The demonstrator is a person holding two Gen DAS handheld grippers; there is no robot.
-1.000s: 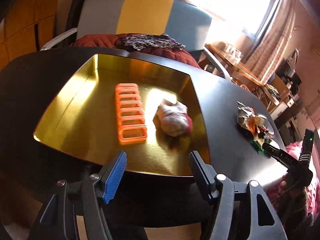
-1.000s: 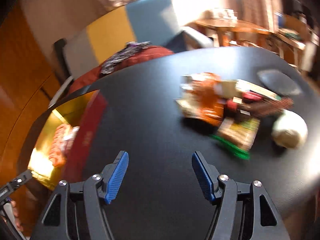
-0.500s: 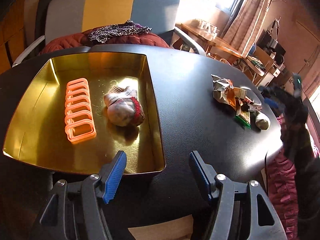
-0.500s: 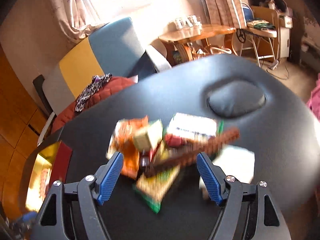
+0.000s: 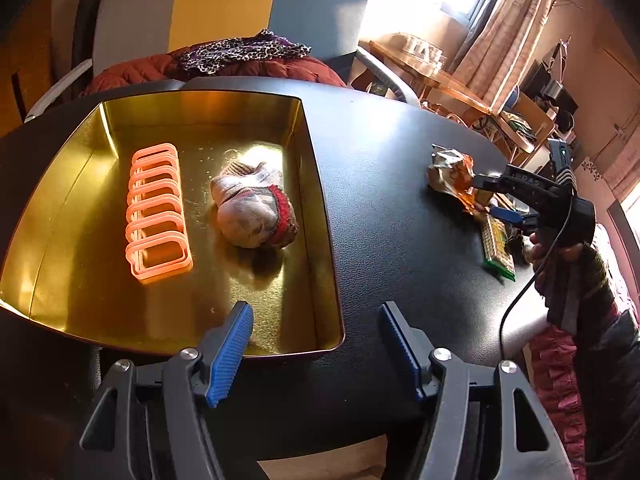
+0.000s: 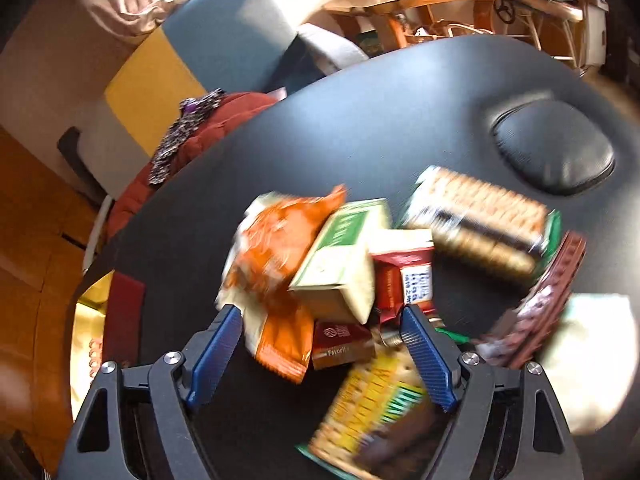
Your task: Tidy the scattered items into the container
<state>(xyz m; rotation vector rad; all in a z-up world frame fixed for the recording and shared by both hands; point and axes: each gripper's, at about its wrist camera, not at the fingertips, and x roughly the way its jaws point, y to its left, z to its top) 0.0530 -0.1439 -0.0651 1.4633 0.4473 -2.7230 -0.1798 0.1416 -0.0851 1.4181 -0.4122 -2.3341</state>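
A gold tin tray (image 5: 316, 208) on the black table holds an orange plastic rack (image 5: 158, 210) and a balled sock (image 5: 254, 208). My left gripper (image 5: 316, 350) is open and empty over the tray's near right corner. My right gripper (image 6: 320, 350) is open, low over a heap of snack packs: an orange packet (image 6: 276, 248), a green-and-cream box (image 6: 344, 256), a biscuit pack (image 6: 480, 216) and a yellow-green pack (image 6: 380, 404). Its jaws stand either side of a small red box (image 6: 340, 340). In the left wrist view the right gripper (image 5: 494, 196) is at the heap (image 5: 452, 168).
A blue, yellow and grey armchair (image 5: 224, 12) with a red cushion and leopard cloth stands behind the table. A black oval pad (image 6: 552, 152) lies beyond the heap. A white round object (image 6: 592, 356) sits at the heap's right. Wooden furniture stands far right.
My right gripper has come down and forward onto the snack heap, which now lies between its jaws. My left gripper has stayed near the tray's front corner, open.
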